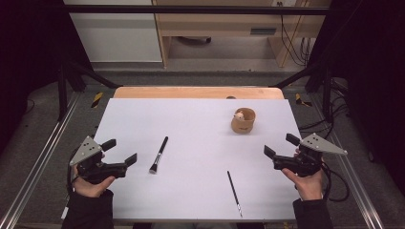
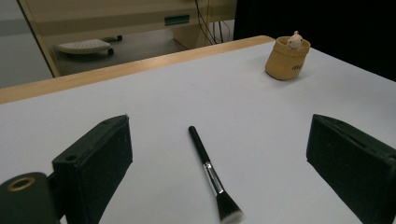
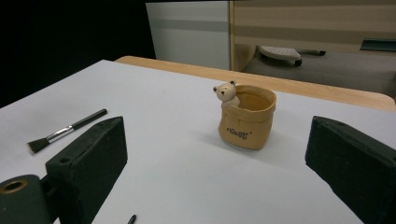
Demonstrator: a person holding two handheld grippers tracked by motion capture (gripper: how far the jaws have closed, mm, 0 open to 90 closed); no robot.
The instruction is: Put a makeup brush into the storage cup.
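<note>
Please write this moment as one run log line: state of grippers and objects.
left gripper: open, empty | right gripper: open, empty | makeup brush: flat on table | thin brush: flat on table | bear cup: upright

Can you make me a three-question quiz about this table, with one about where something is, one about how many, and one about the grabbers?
1. Where does the tan pot with a small bear figure stand?
A. far right part of the white table
B. near left corner
C. on the floor

2. How many brushes lie on the table?
A. one
B. two
C. four

3. How are the left gripper and right gripper?
A. both open, empty
B. both holding brushes
C. one holding the pot

Answers: 1 A, the pot sits far right. 2 B, a broad black-handled brush and a thin dark brush. 3 A, jaws apart, nothing between.
</note>
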